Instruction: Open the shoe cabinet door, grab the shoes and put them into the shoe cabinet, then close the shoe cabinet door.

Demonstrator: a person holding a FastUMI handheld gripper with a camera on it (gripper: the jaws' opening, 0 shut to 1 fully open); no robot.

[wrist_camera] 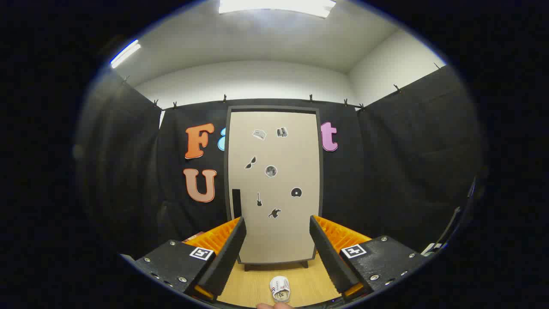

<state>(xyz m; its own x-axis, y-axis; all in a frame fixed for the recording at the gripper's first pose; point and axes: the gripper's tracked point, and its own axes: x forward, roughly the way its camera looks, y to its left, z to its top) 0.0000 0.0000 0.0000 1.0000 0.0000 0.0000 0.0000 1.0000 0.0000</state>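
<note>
Between the gripper's [278, 240] spread fingers, which hold nothing, a small white shoe [280, 288] lies on the wooden floor [253, 285], toe pointing toward the shoe cabinet [274, 184] just beyond it. The cabinet stands upright on short legs, its pale door [283, 236] shut inside a dark frame and dotted with small stickers; a dark vertical handle [236, 202] sits on the door's left edge. Judging by this, the first step is in hand: the door has yet to be opened. The next move likely calls for steering toward that handle, closing on it, and swinging the door out without knocking the shoe. Black cloth walls [407, 163] enclose the booth, with white room walls and a bright ceiling light [276, 6] above.
</note>
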